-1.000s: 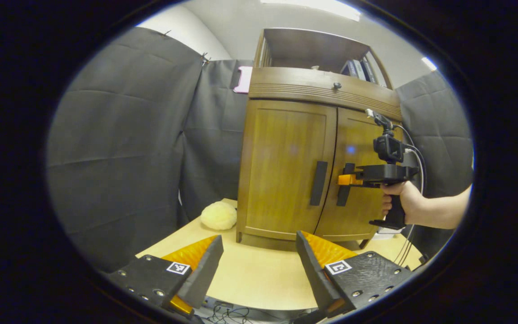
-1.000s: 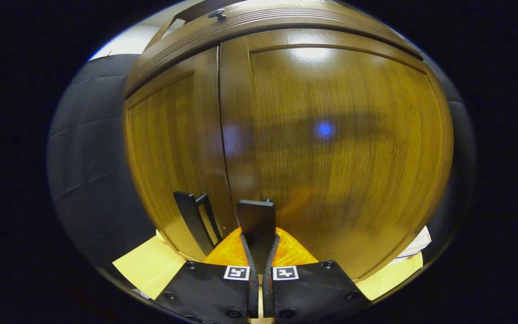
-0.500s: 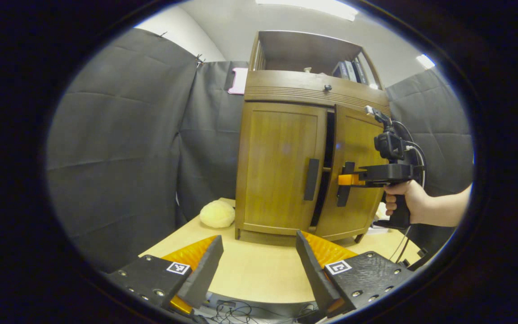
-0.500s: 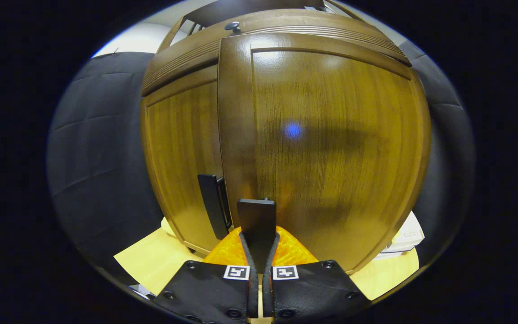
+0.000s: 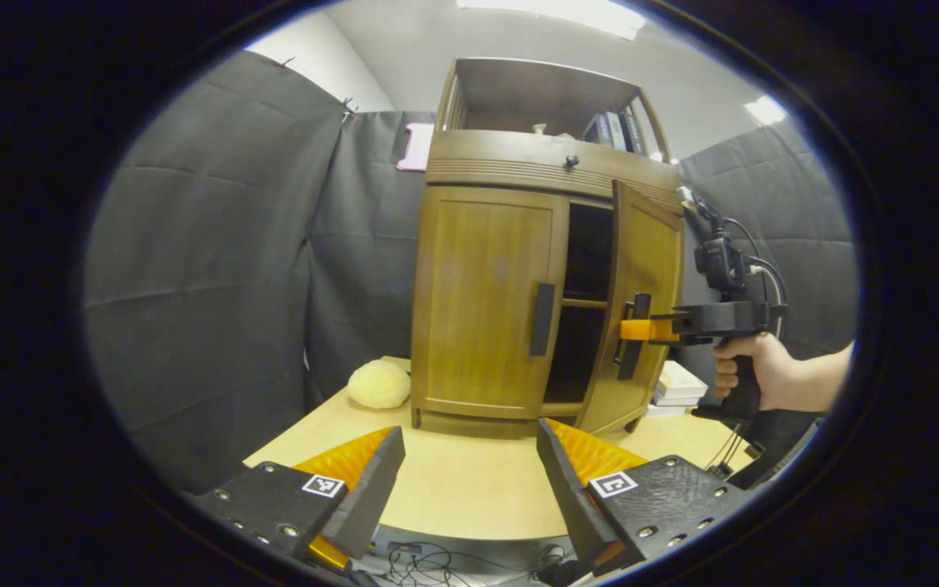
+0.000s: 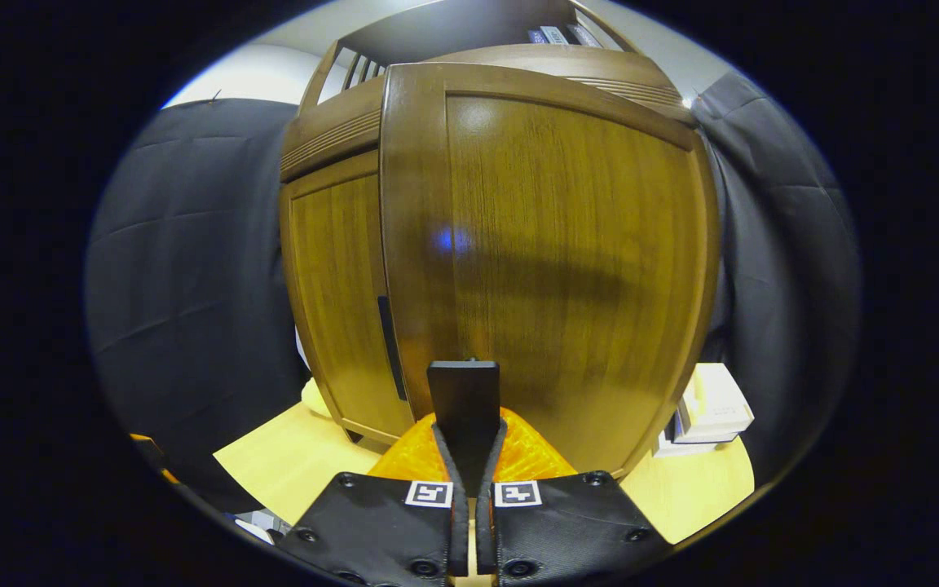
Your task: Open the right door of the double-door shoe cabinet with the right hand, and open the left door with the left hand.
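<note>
Right door: partly swung out from the shoe cabinet, dark interior showing beside it.
Right gripper: fingers closed on the right door's handle — an upright black bar.
Left gripper: fingers spread wide, holding nothing, low over the worktop.
Left door: shut; its handle — long axis vertical — lies ahead of and above the left fingers, slightly to their right.
Next move, by judgement: left gripper up and forward to that bar.
</note>
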Demonstrator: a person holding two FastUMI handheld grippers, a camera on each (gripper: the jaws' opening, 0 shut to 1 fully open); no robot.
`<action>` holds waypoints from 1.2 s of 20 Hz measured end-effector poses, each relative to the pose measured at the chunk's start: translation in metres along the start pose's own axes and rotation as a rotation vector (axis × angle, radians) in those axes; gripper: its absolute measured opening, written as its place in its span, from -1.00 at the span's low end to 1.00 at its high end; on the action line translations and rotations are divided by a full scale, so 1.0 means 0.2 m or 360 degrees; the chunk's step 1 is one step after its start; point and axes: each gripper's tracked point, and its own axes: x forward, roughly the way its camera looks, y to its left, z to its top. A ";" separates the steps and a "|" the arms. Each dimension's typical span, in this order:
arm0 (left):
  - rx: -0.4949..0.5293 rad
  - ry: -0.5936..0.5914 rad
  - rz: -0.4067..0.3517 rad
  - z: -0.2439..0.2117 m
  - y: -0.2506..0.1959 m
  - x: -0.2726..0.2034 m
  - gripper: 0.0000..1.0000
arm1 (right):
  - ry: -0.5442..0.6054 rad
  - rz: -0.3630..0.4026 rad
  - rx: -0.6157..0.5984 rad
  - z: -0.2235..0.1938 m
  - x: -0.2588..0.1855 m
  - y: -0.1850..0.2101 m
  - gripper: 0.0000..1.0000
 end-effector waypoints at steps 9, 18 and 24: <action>0.0020 0.0015 -0.0188 -0.02 -0.11 0.09 0.82 | -0.0003 -0.0088 0.0033 0.00 -0.01 -0.02 -0.96; 0.0035 0.0045 -0.0288 -0.06 -0.20 0.15 0.82 | 0.0020 -0.0272 0.0017 0.04 -0.03 -0.12 -0.91; 0.0073 0.0066 -0.0347 -0.10 -0.27 0.16 0.82 | 0.0002 -0.0333 -0.0003 0.03 -0.09 -0.20 -0.92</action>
